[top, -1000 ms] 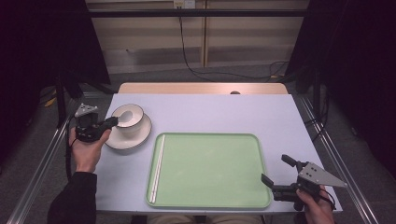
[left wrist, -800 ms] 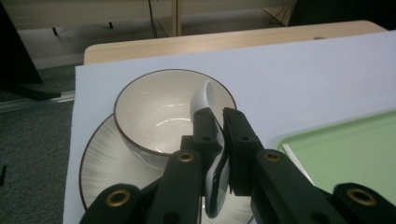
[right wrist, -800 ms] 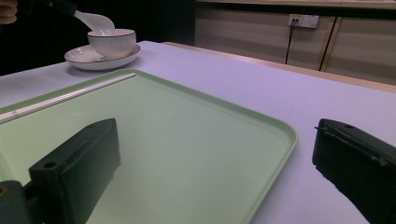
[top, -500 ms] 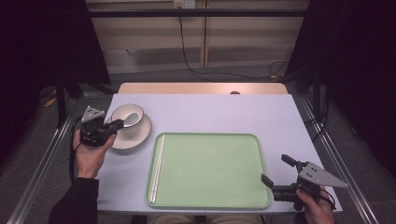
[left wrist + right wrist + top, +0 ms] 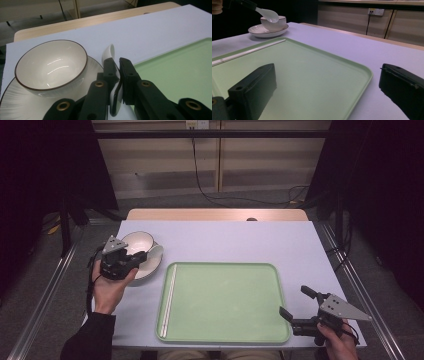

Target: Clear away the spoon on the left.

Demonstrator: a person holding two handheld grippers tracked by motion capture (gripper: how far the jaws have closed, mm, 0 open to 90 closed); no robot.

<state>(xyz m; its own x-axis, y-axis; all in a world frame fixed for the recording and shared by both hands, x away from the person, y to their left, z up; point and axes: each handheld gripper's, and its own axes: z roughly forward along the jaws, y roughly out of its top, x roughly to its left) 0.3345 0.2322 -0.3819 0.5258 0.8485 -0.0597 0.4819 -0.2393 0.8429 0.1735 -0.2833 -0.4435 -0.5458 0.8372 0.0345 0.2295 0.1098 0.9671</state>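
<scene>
On the worktop (image 5: 225, 235) the green tray (image 5: 225, 300) lies just right of the left gripper (image 5: 131, 261), whose jaws clench a white spoon (image 5: 110, 53) (handle gripped, bowl end forward) above the plate (image 5: 150, 267), while the right gripper (image 5: 295, 306) rests open.

The white ceramic spoon (image 5: 113, 75) is off the table, its handle pinched between black jaws and its scoop pointing toward the green tray. It hangs just beside the white brown-rimmed bowl (image 5: 51, 66), above the ribbed plate (image 5: 15, 105).
</scene>
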